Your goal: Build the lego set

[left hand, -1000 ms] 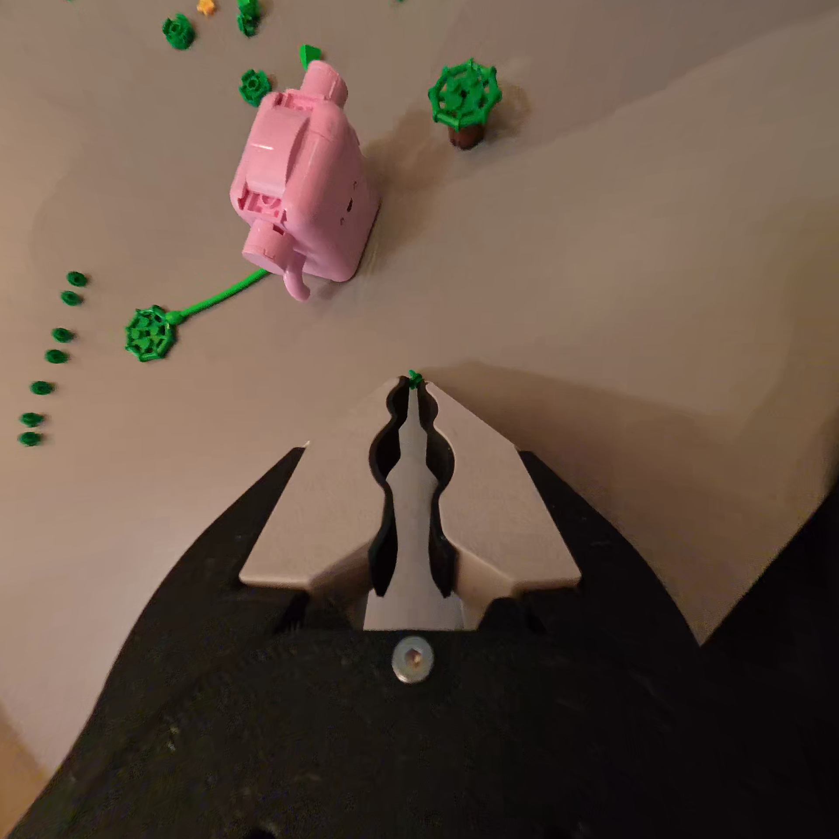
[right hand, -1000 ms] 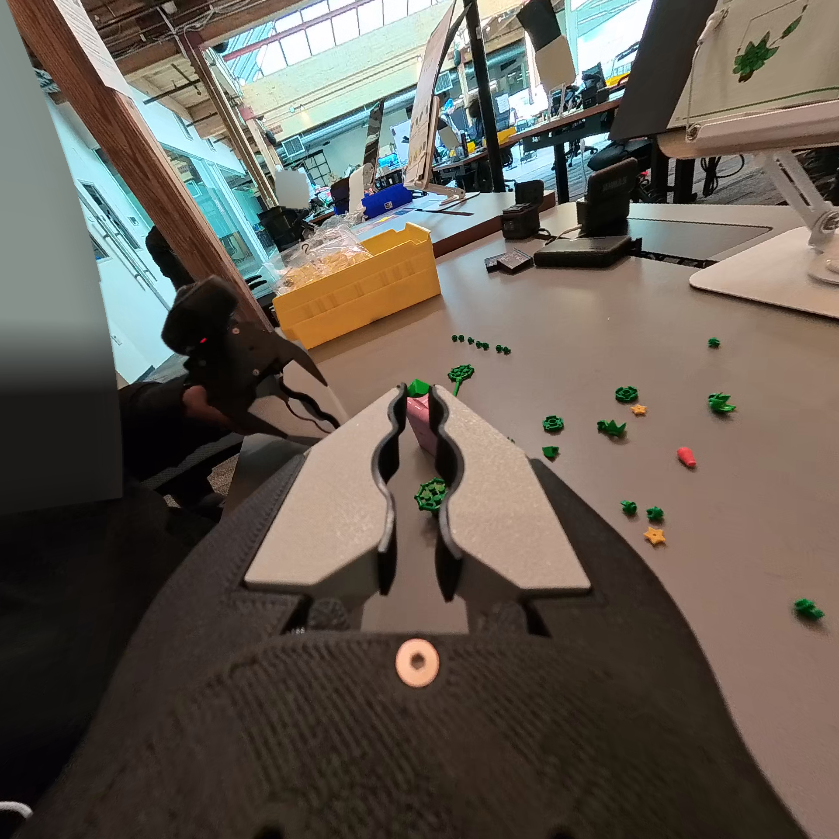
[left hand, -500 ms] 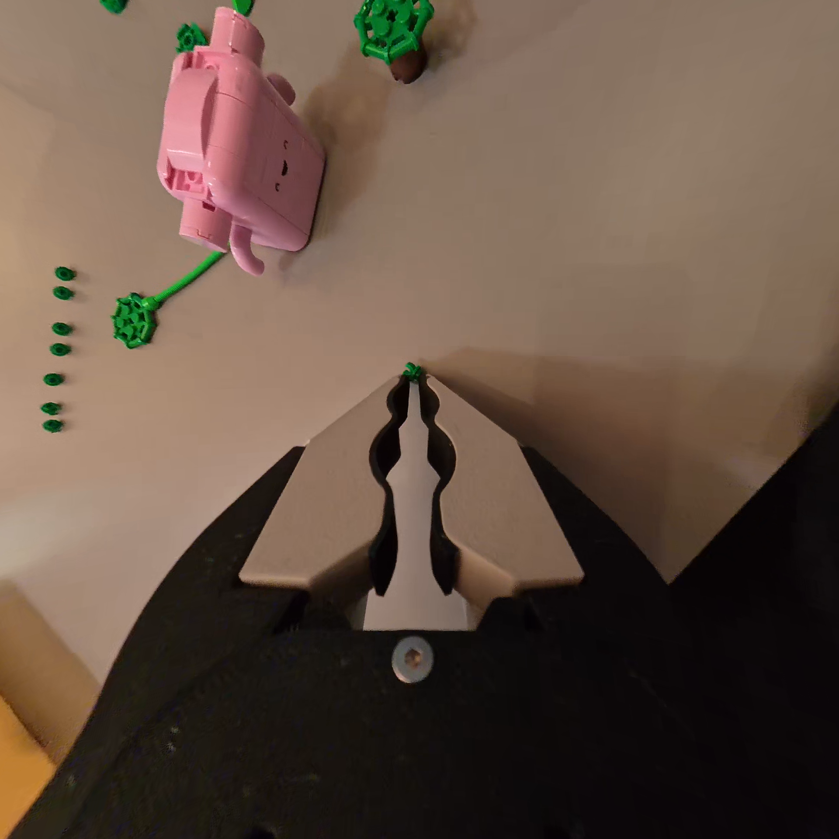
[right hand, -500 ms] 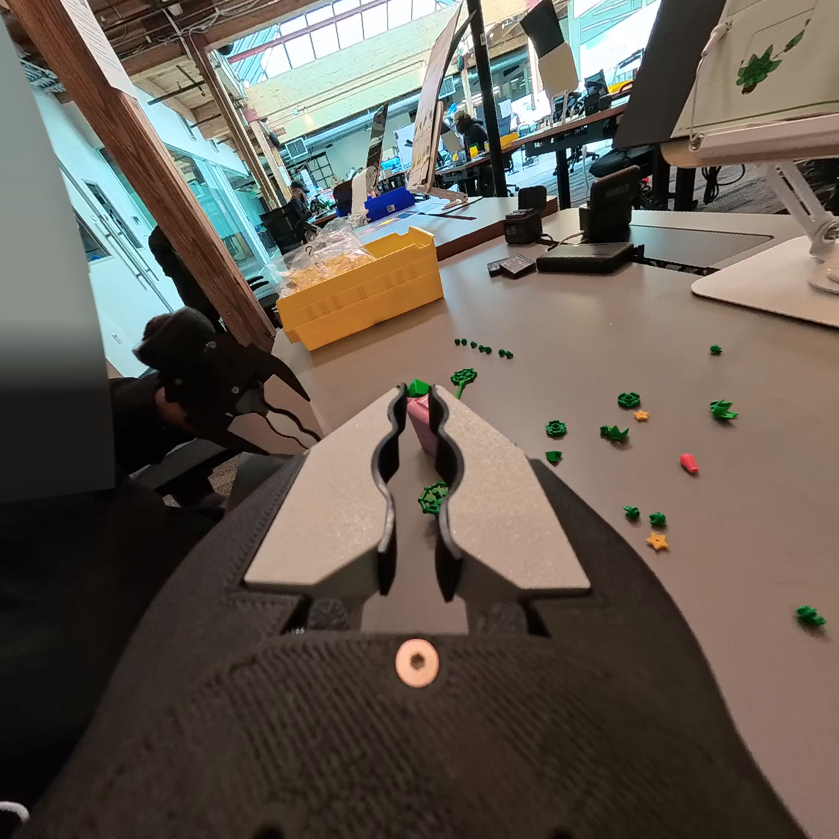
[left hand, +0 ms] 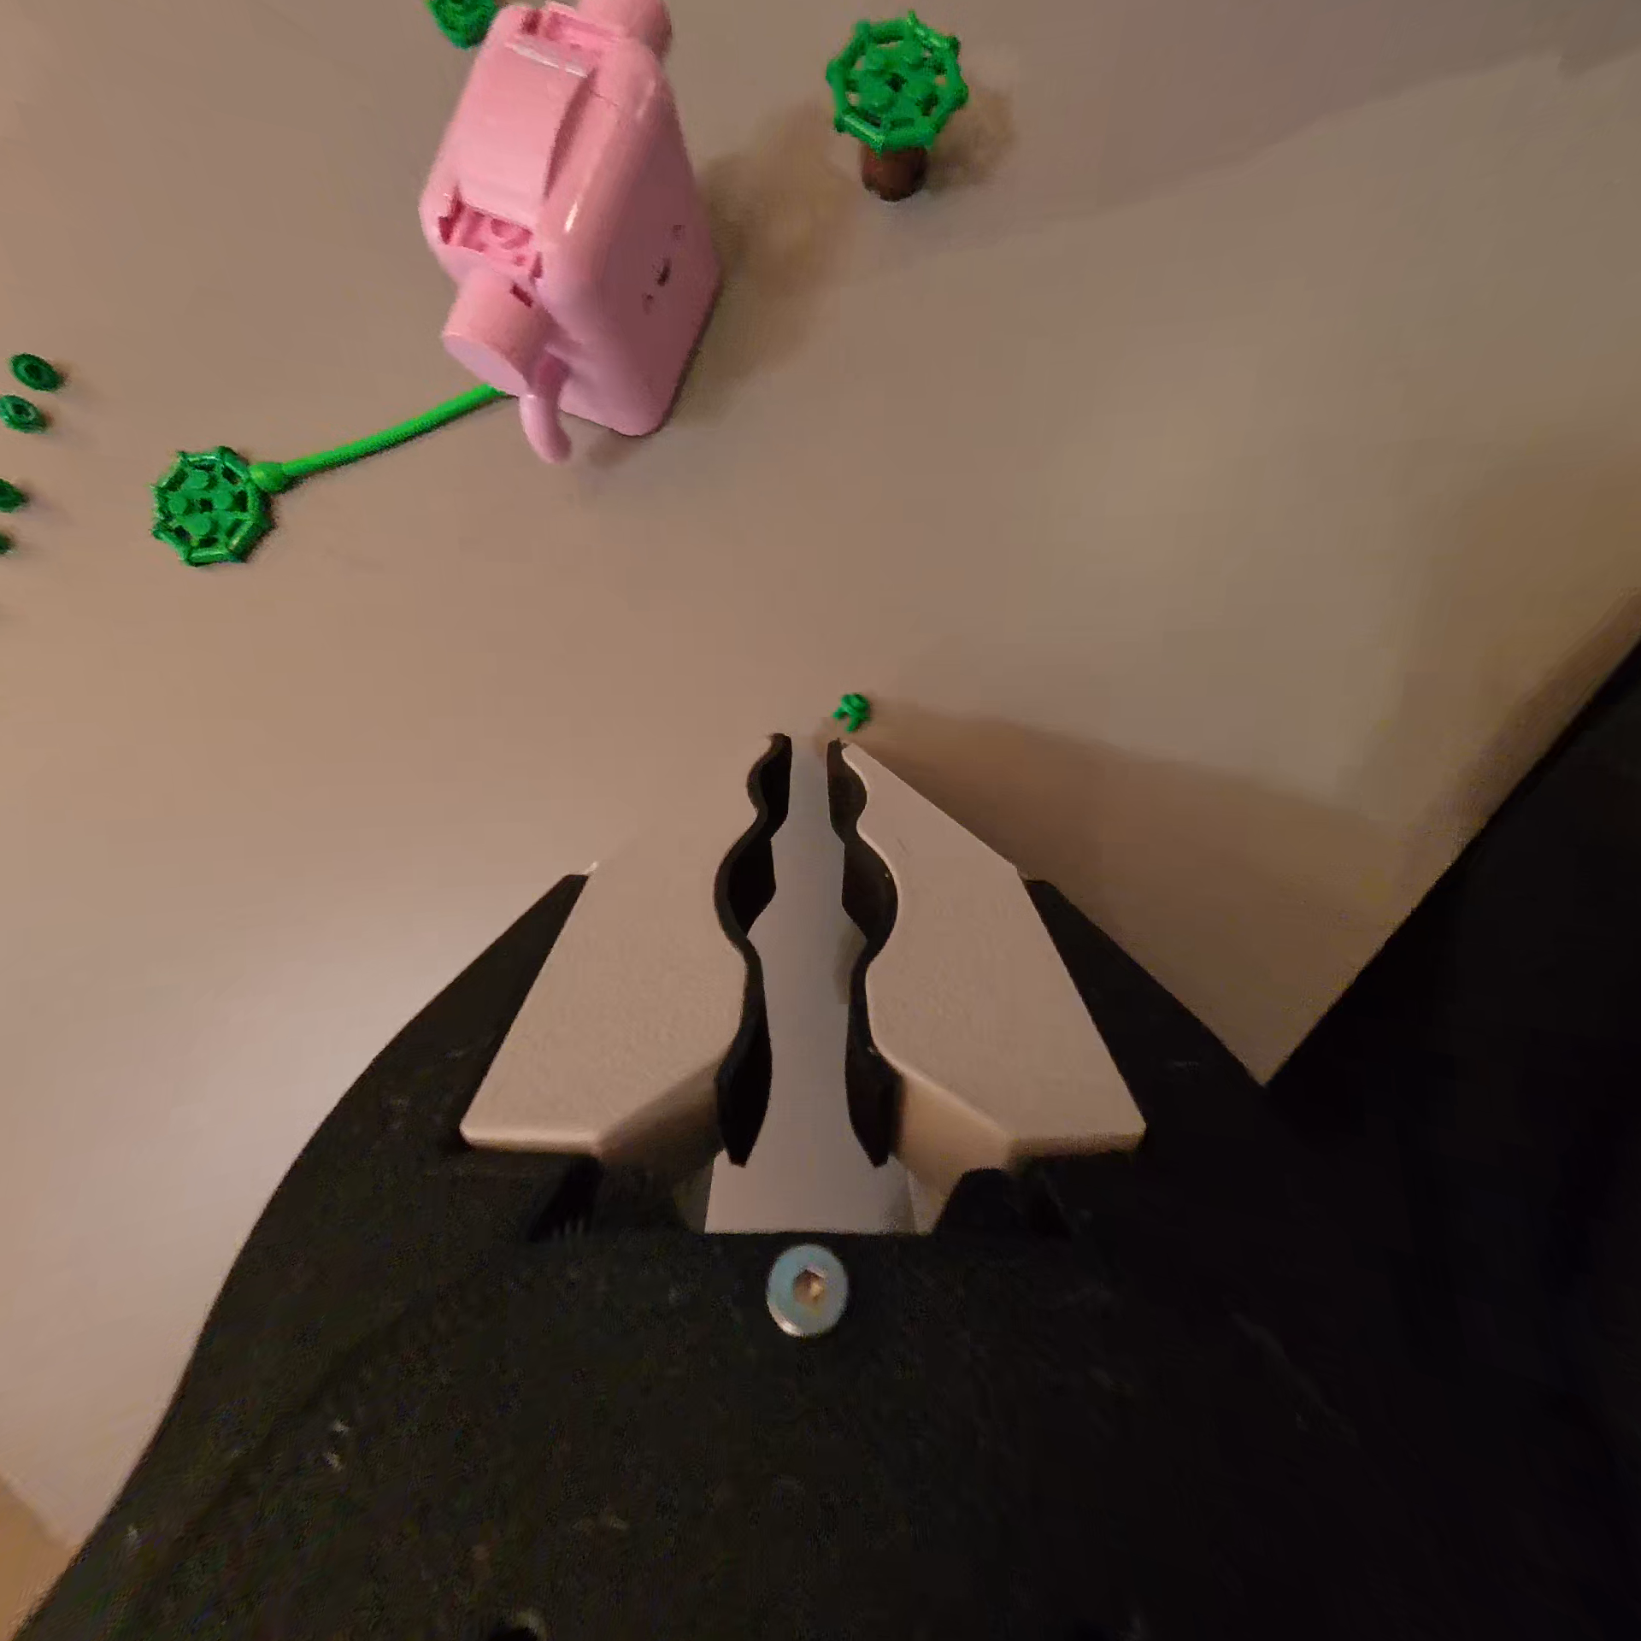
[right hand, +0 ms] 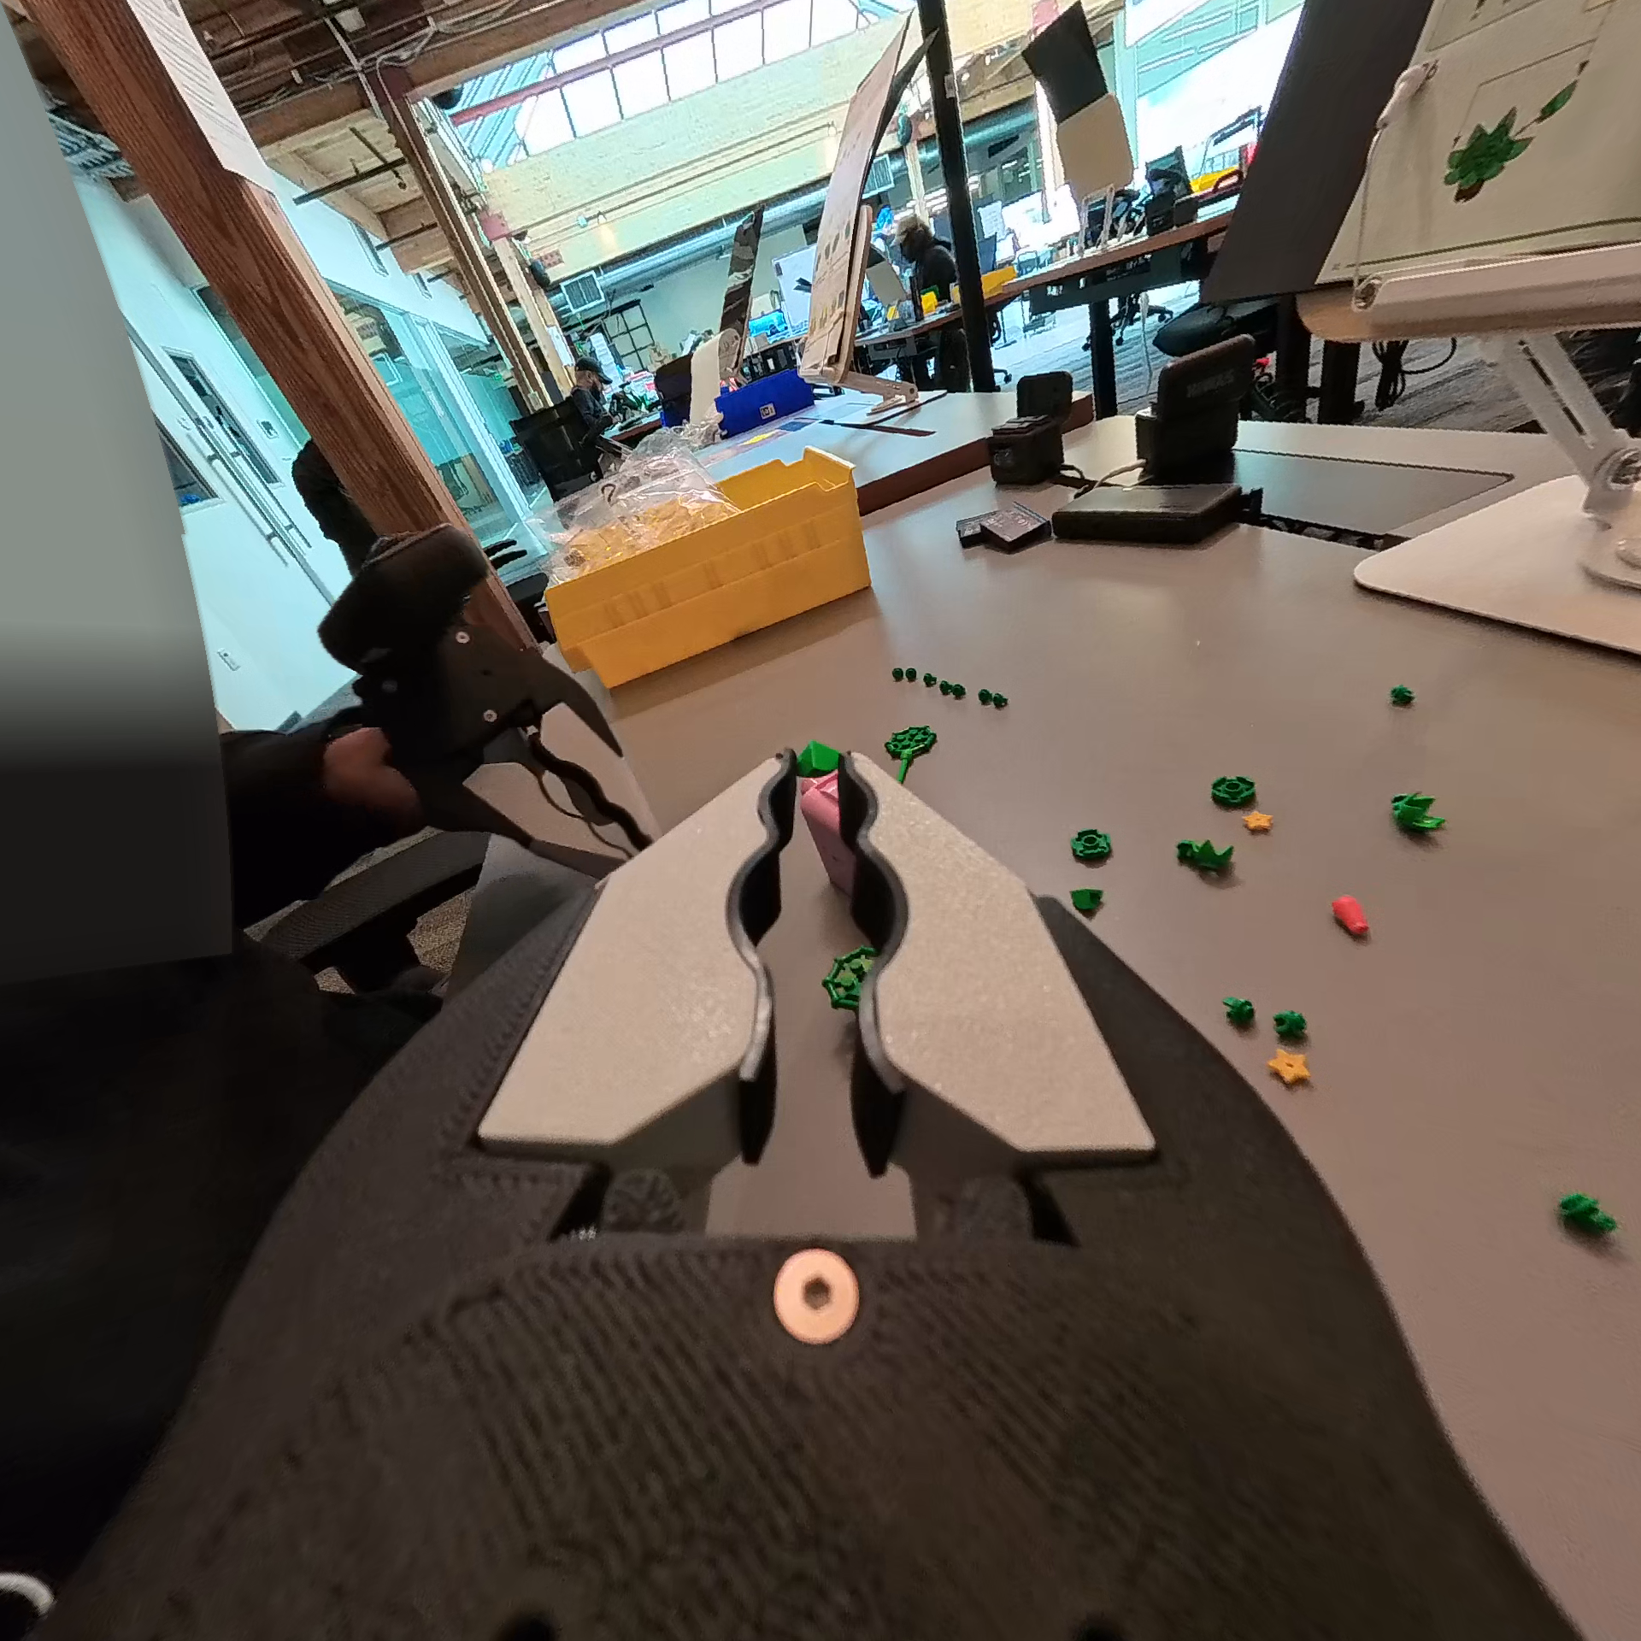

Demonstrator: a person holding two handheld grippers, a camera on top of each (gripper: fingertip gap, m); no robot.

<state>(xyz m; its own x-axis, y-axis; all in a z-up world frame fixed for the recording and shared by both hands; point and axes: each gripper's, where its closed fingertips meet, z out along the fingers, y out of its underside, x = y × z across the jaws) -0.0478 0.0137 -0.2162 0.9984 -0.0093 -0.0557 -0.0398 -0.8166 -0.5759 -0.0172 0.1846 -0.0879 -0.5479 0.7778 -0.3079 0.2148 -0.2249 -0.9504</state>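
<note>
In the left wrist view, a pink lego build (left hand: 568,231) lies on the grey table (left hand: 1066,444). A green web-shaped piece on a brown stub (left hand: 895,93) stands to its right, and a green stem with a web-shaped head (left hand: 210,506) lies to its left. My left gripper (left hand: 804,748) is slightly open and empty. A tiny green piece (left hand: 852,710) lies on the table just past its right fingertip. My right gripper (right hand: 815,764) is slightly open and empty, above the table. Between its fingers I see the pink build (right hand: 826,835) and a green web piece (right hand: 851,977). The left gripper (right hand: 641,842) shows at its left.
A row of small green round pieces (left hand: 31,391) lies at the far left. Loose green pieces (right hand: 1203,852), orange stars (right hand: 1288,1066) and a red piece (right hand: 1350,915) are scattered on the right. A yellow bin (right hand: 710,568) and a monitor stand base (right hand: 1510,586) stand behind. The table edge (left hand: 1421,888) runs close on the right. The tips of one gripper are about 20 centimeters away from the tips of the other.
My left gripper has opened a little and let go of the tiny green piece, which now lies on the table by its tips. The right gripper has barely moved.
</note>
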